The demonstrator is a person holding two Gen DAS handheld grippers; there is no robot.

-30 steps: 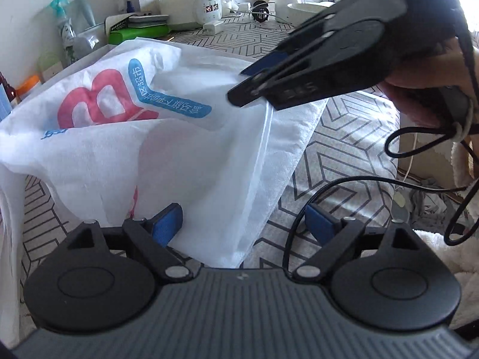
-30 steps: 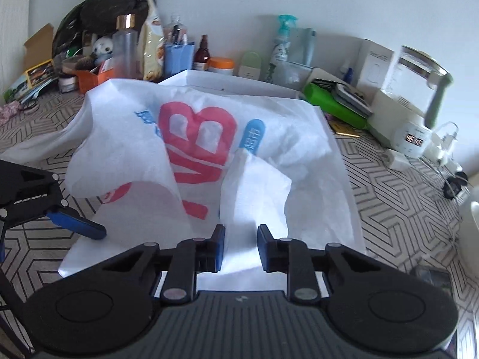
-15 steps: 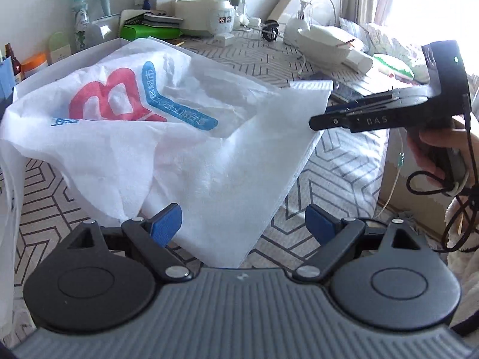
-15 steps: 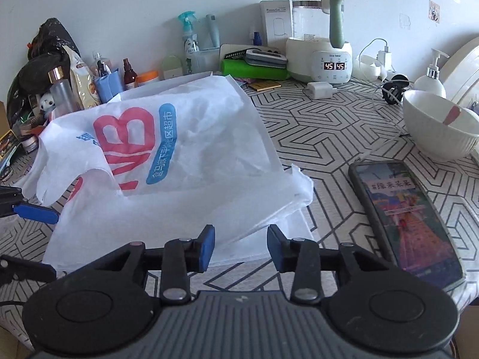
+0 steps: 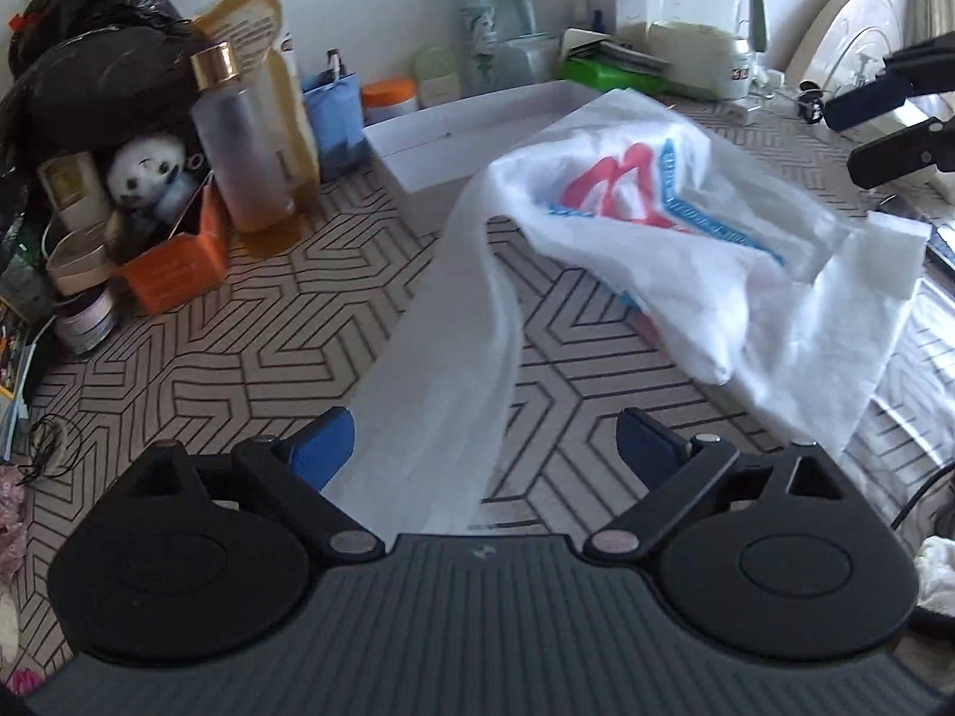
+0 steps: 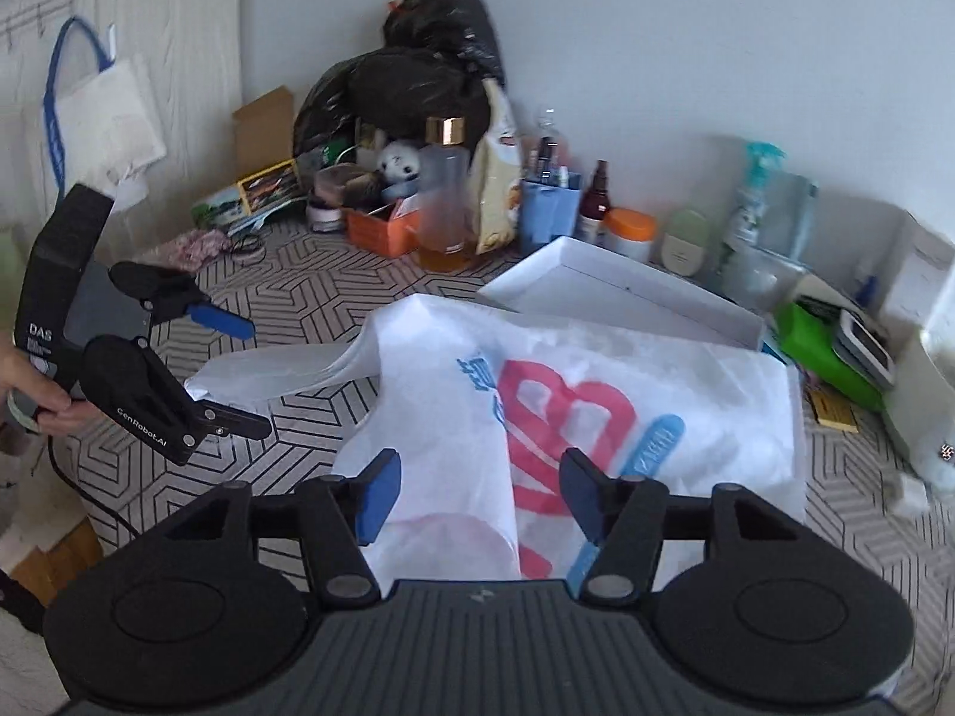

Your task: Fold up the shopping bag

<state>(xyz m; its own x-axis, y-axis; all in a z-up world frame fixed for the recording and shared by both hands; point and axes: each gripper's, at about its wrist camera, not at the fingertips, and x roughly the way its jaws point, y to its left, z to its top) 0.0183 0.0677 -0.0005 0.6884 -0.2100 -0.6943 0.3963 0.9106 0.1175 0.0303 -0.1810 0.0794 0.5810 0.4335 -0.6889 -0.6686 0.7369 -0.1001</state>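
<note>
Geometric-patterned tabletop | white wall | shopping bag | both grippers opening, gripping nothing

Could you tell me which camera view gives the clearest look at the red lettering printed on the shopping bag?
The right wrist view: the shopping bag faces that camera and the red lettering reads almost whole, its lowest part behind the right gripper. In the left wrist view the red lettering sits far off, folded into the crumpled bag and partly hidden.
</note>
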